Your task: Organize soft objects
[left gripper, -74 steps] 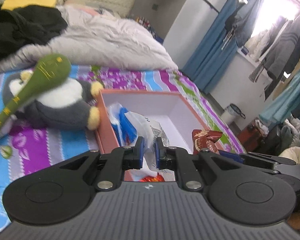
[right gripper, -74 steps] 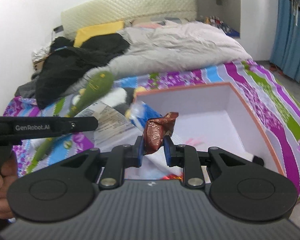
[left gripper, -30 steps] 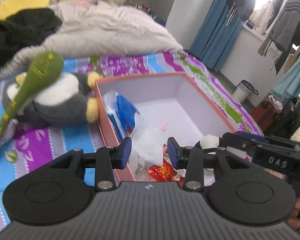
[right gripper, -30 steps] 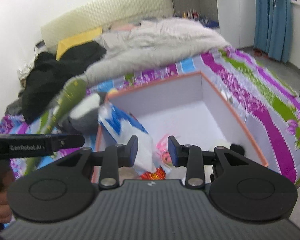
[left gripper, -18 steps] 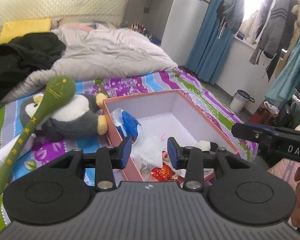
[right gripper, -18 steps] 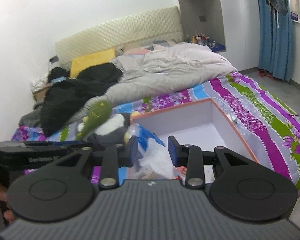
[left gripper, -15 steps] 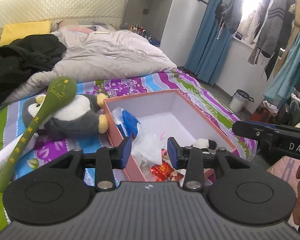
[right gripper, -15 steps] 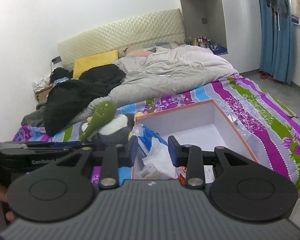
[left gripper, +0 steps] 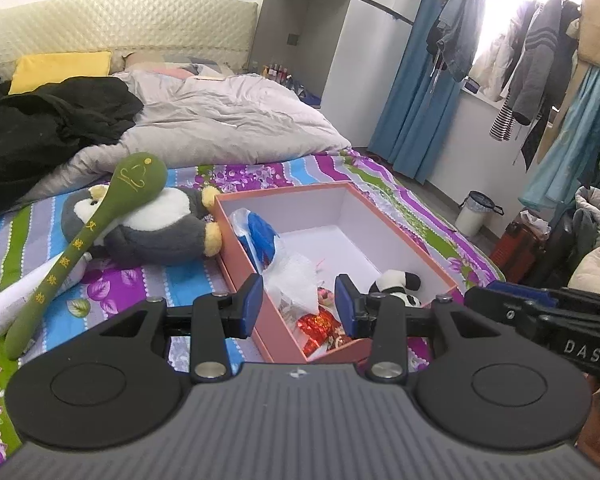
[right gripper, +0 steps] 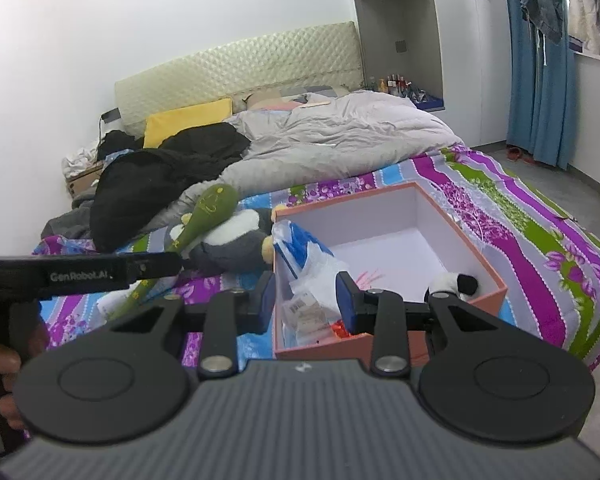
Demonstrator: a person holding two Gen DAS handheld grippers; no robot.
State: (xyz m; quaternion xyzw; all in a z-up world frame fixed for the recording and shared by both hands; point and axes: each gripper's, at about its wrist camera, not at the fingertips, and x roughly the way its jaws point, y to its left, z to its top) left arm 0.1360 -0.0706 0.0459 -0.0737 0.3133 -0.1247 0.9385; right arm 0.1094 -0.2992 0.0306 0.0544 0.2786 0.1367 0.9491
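Note:
A pink box (left gripper: 404, 240) with a white inside sits on the bed; it also shows in the right wrist view (right gripper: 472, 252). In it lie a blue-and-white plastic bag (left gripper: 262, 238), a red foil wrapper (left gripper: 314, 326) and a small panda plush (left gripper: 396, 282). A grey penguin plush (left gripper: 156, 228) lies left of the box with a green plush spoon (left gripper: 80, 246) across it. My left gripper (left gripper: 299, 302) is open and empty, held back above the box's near end. My right gripper (right gripper: 305, 300) is open and empty, also back from the box.
A striped floral bedsheet (left gripper: 112, 288) covers the bed. A grey duvet (left gripper: 220, 128), black clothes (left gripper: 48, 128) and a yellow pillow (left gripper: 60, 68) lie at the head. A rolled white paper (left gripper: 32, 292) lies by the spoon. Hanging clothes (left gripper: 536, 64) and a bin (left gripper: 476, 216) stand to the right.
Both grippers opened; the right one let go of the red-brown wrapper over the box. Both then drew back and up from the box, so more of the bed shows.

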